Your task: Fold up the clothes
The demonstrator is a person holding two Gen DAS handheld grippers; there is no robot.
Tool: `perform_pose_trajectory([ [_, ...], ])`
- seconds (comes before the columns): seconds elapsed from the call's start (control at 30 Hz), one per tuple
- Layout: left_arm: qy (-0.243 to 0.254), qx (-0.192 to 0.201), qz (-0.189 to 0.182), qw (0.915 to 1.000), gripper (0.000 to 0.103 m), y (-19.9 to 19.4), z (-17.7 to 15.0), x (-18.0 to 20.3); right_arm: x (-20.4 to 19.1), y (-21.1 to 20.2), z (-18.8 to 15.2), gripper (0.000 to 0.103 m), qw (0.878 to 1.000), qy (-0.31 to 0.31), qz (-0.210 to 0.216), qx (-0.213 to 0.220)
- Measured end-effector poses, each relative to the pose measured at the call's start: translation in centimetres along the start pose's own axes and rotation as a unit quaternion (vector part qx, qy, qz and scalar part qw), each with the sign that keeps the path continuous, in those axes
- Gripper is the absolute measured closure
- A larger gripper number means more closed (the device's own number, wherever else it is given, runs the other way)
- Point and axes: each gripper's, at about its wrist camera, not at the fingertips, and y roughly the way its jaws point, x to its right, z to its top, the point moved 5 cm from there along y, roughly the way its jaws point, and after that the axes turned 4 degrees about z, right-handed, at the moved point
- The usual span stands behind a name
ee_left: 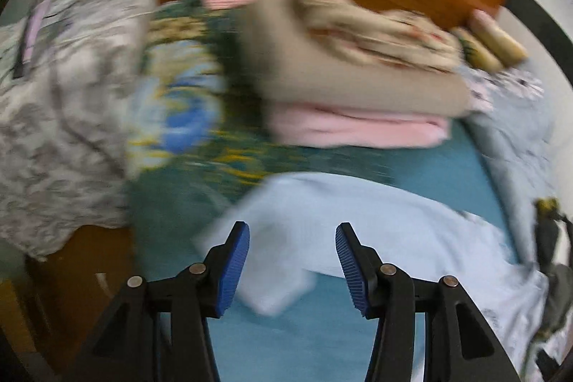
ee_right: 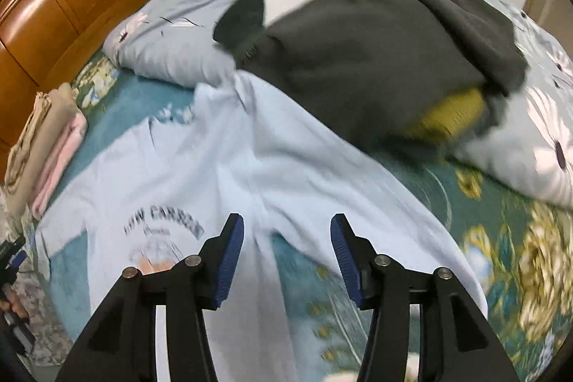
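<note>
Pale blue T-shirt (ee_right: 222, 167) spread flat on bed (ee_right: 447, 203), 6 o'clock from dark grey clothes (ee_right: 358, 34); light, limp, creases easily; pinch hem corners or shoulder seams; left hand-held gripper (ee_left: 292, 269) spread, empty; right hand-held gripper (ee_right: 287, 260) spread, empty, above shirt.

The left gripper (ee_left: 292, 269) points steeply downward, its jaws standing apart with nothing pressed between the blue ribbed pads (ee_left: 234, 269). The black linkage arms spread out toward the bottom of the view (the picture around them is smeared with blur). The right gripper (ee_right: 287, 262) is angled downward in much the same way, its jaws likewise parted, and its blue pads (ee_right: 229, 262) close on nothing. Both pairs of fingers look evenly splayed.
</note>
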Motion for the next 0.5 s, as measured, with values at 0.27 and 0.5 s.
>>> perform_pose_trajectory([
  [0.27,0.084,-0.061,0.043,0.9937,0.049,4.8,-1.9,-1.6,0.2,-1.1,-1.7,0.051,0.999,0.043,0.015,-0.003],
  [0.5,0.112,-0.042,0.010,0.9927,0.098,3.5,-3.1,0.4,-3.0,-0.5,-2.7,0.051,0.999,0.023,0.041,-0.015],
])
